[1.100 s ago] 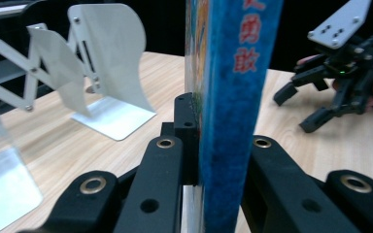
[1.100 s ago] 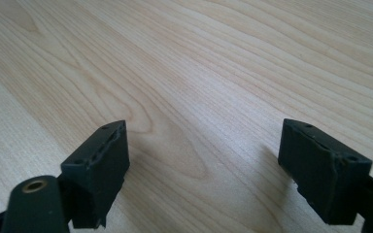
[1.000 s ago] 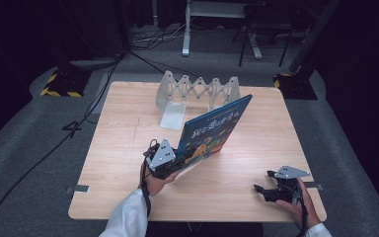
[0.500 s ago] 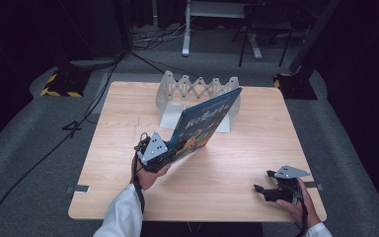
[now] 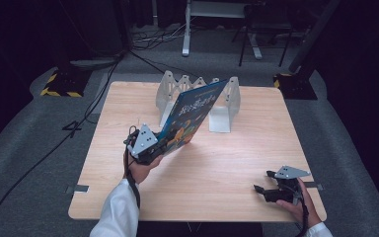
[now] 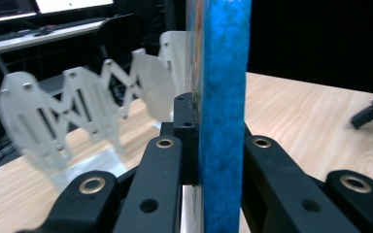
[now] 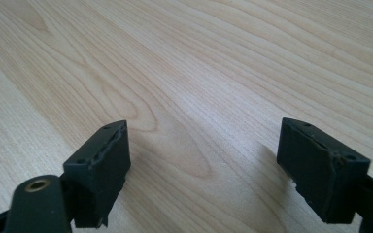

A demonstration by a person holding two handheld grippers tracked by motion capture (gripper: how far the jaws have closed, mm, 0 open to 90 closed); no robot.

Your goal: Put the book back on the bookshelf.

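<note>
The light wooden tabletop (image 5: 227, 163) is bare across its middle and near edge. At its far edge stands a white zigzag folding book rack (image 5: 170, 89). A blue picture book (image 5: 190, 116) is held tilted above the tabletop's left half, its top corner just in front of the rack. The left gripper (image 5: 150, 148) has its jaws clamped on the book's lower edge. The right gripper (image 5: 264, 191), near the near right corner, rests with jaws wide apart and nothing between them.
</note>
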